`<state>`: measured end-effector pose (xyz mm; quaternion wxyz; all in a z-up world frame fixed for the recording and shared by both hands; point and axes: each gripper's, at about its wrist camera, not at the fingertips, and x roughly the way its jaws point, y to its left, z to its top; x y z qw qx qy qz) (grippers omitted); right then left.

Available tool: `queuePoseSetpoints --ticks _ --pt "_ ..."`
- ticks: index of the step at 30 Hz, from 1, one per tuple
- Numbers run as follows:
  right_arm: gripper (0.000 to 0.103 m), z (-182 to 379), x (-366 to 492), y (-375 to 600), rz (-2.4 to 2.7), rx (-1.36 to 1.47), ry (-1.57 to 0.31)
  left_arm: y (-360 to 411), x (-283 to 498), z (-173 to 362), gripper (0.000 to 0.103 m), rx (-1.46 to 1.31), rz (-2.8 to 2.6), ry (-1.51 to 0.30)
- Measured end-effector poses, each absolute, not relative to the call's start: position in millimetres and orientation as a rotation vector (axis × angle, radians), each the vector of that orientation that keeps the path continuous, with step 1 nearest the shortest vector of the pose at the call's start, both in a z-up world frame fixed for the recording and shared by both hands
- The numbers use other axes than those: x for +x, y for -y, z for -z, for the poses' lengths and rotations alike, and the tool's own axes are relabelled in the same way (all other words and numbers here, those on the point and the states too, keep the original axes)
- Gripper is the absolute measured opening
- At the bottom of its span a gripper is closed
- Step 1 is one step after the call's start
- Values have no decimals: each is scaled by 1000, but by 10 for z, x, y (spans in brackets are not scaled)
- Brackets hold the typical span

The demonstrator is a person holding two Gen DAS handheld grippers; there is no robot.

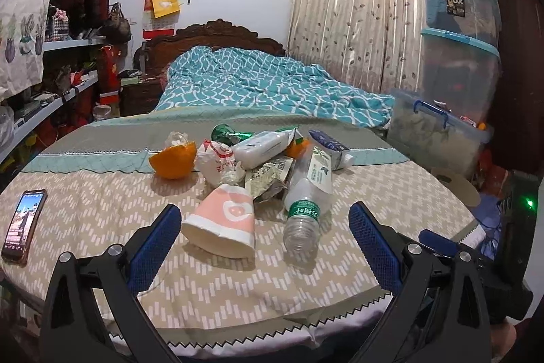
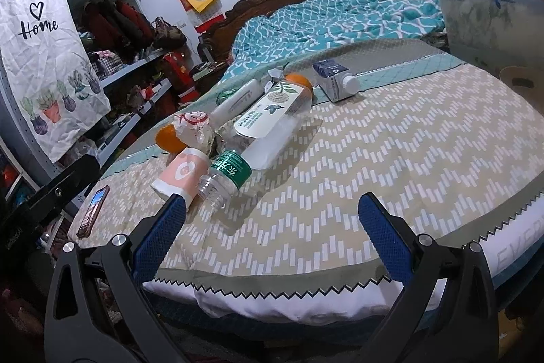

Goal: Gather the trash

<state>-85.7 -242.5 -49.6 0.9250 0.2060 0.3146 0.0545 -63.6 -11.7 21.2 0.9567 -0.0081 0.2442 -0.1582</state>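
**Ana:** On the foot of the bed (image 1: pixel 102 193), over the beige zigzag cover, the trash lies in one heap. Nearest the left gripper (image 1: pixel 265 227) is a pink paper cup (image 1: pixel 224 220), tipped on its side with its mouth toward the camera.

**Ben:** And that gripper's tongs?

**Ana:** Released, spread wide, nothing between the blue pads (image 1: pixel 156 247). The cup sits just ahead of the gap, nearer the left pad, but I cannot tell whether they touch.

**Ben:** What lies beside the cup?

**Ana:** A clear plastic bottle with a green label (image 1: pixel 302 220), uncapped, its neck pointing toward us. A second bottle with a white label (image 1: pixel 316 176) lies against it, further back. Behind those: crumpled white paper (image 1: pixel 217 162), a foil wrapper (image 1: pixel 268 176), a white tube (image 1: pixel 261 147), a green shiny item (image 1: pixel 227 133) and a small blue-and-white carton (image 1: pixel 329 148).

**Ben:** Any fruit?

**Ana:** An orange peel half (image 1: pixel 173 162) to the left of the paper, and another orange piece (image 1: pixel 297 147) partly hidden behind the bottle.

**Ben:** The right gripper (image 2: pixel 277 223)?

**Ana:** Also unclenched and empty, hanging over the bed's near edge. The green-label bottle's neck lies just ahead of its left pad (image 2: pixel 159 237); the cup is beside that.

**Ben:** Anything else on the cover?

**Ana:** A phone (image 1: pixel 23 227), screen lit, well apart from the heap at the left edge.
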Motion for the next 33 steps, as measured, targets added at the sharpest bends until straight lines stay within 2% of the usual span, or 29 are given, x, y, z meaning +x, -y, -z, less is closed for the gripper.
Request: queuePoseSetpoints --ticks 17,33 --pt "100 480 -802 2358 -125 391 -657 -29 -567 -184 94 -41 242 -516" --pt "100 483 -878 2390 -103 365 -654 162 -636 -184 94 29 241 -513"
